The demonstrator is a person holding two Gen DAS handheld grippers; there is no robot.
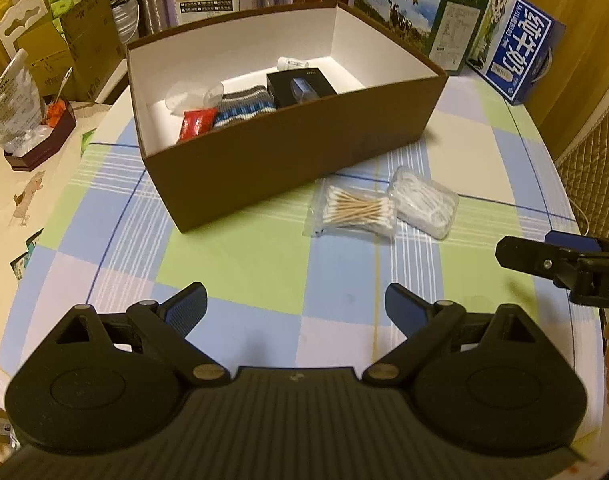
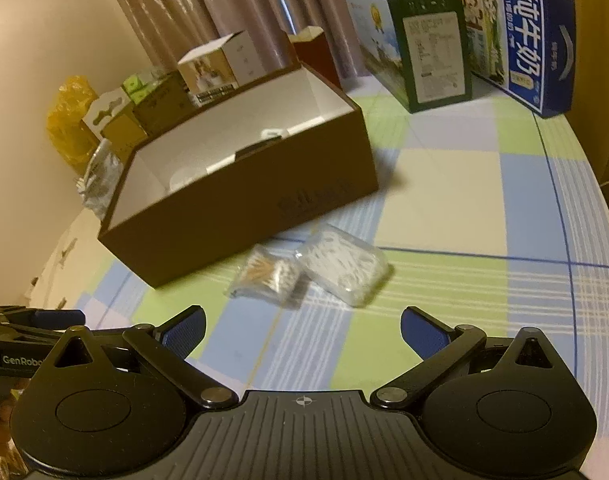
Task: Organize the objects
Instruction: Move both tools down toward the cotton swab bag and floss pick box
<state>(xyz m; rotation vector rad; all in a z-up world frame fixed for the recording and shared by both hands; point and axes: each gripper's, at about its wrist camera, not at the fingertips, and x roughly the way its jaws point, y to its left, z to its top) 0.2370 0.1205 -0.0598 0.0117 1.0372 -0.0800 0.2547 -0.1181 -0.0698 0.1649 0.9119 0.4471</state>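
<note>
Hovering over the checked pastel tablecloth (image 1: 240,264), I have my left gripper (image 1: 296,308) and right gripper (image 2: 302,332) both spread wide, nothing between the blue pads. The clear bag of wooden cotton swabs (image 1: 354,210) and the clear packet of white floss picks (image 1: 424,202) lie touching each other, just beside the open brown cardboard box (image 1: 288,152), which holds a striped knit sock (image 1: 244,108) and a black case (image 1: 300,88).

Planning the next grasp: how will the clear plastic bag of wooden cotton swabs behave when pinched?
The clear plastic bag of wooden cotton swabs probably weighs little. Its thin, glossy film looks floppy and perhaps slippery. The loosely bundled sticks may shift inside when lifted.
</note>
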